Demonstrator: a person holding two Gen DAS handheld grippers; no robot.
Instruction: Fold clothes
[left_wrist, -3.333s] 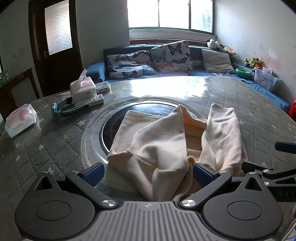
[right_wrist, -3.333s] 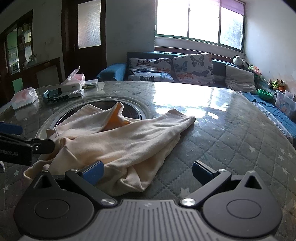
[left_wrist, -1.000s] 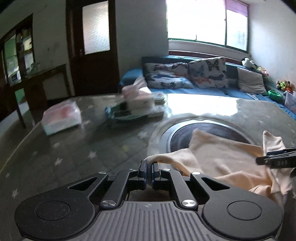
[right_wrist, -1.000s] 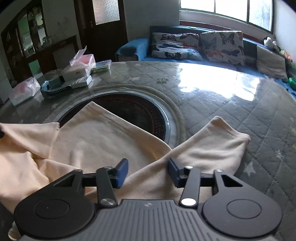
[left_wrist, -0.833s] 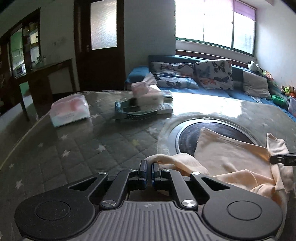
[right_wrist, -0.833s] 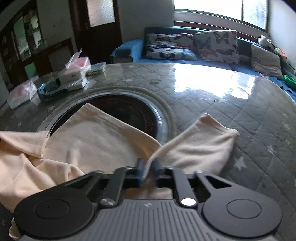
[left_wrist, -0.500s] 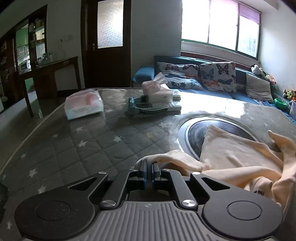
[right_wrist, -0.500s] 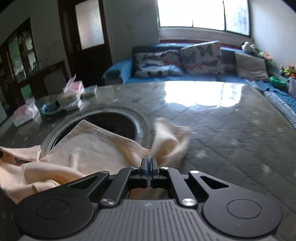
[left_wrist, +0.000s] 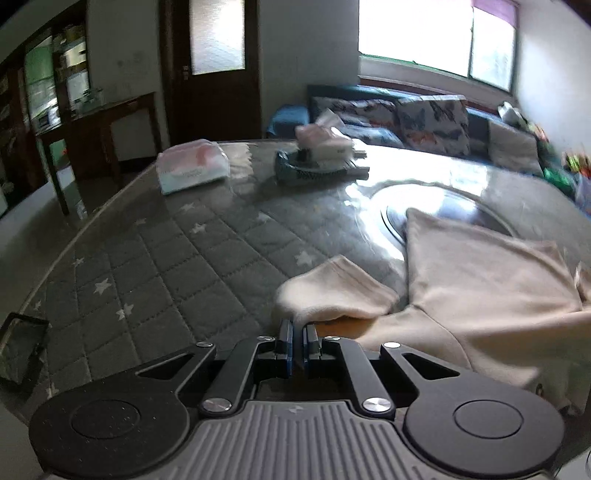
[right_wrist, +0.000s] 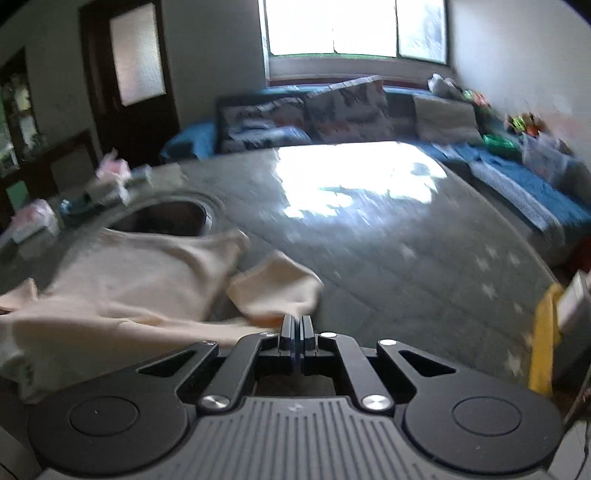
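Observation:
A cream sweatshirt (left_wrist: 480, 280) lies spread on the round quilted table (left_wrist: 166, 266). My left gripper (left_wrist: 297, 332) is shut on the cuff of one sleeve (left_wrist: 332, 291), held low at the garment's left side. In the right wrist view the sweatshirt (right_wrist: 129, 280) stretches to the left, and my right gripper (right_wrist: 296, 325) is shut on the other sleeve's cuff (right_wrist: 277, 291) at the garment's right side. The right wrist view is blurred by motion.
A pink tissue pack (left_wrist: 192, 166) and a tray with a tissue box and remotes (left_wrist: 321, 158) stand at the table's far left. A dark round inset (left_wrist: 443, 210) sits mid-table, partly under the garment. A sofa with cushions (left_wrist: 424, 118) stands behind. A yellow object (right_wrist: 546, 343) stands at the right.
Both grippers, open 3.3 s ago, have shut on the sleeve cuffs, the right one last. They have pulled apart, left one leftward and right one rightward, spreading the sweatshirt flatter.

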